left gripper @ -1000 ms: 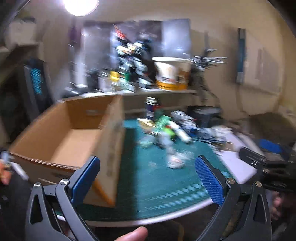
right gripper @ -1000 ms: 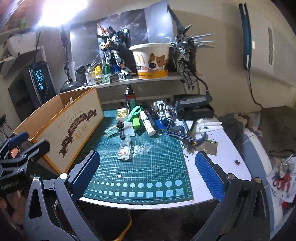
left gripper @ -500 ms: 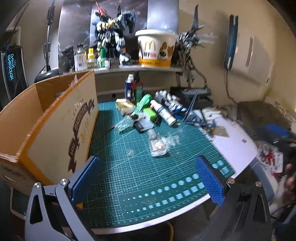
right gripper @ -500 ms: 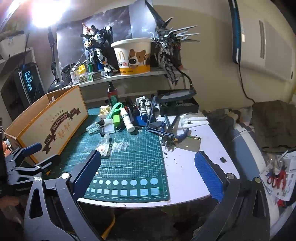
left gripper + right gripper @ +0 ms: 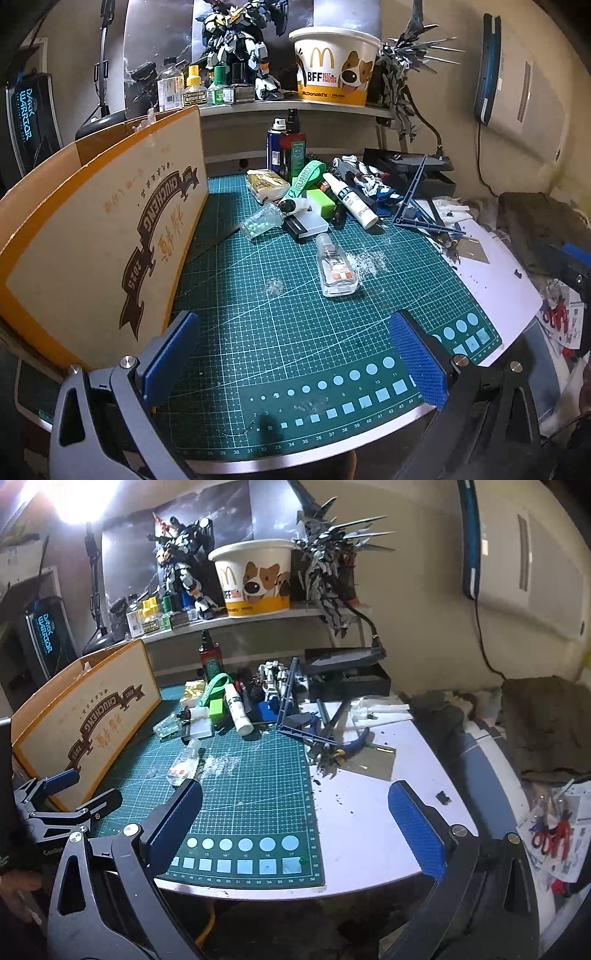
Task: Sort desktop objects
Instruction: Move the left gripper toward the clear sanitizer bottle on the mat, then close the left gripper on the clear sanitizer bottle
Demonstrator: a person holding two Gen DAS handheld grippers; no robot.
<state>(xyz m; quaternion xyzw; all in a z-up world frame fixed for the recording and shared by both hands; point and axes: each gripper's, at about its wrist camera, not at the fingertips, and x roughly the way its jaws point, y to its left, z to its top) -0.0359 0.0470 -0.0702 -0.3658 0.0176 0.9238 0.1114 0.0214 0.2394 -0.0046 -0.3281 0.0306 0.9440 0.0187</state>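
Note:
A green cutting mat holds a clutter of small things. A clear flat bottle lies alone mid-mat; it also shows in the right wrist view. Behind it lie a clear jar of beads, a white tube, a green block and a green strap. An open cardboard box stands at the left. My left gripper is open and empty over the mat's front edge. My right gripper is open and empty at the front of the desk.
Spray bottles stand at the back of the mat. A blue plastic frame, pliers and a black case lie at the right. A shelf carries a paper bucket and model robots. The left gripper shows in the right wrist view.
The left gripper has swung from the box towards the mat and closer to the clutter. The right gripper has shifted right and nearer the desk. Both stay open.

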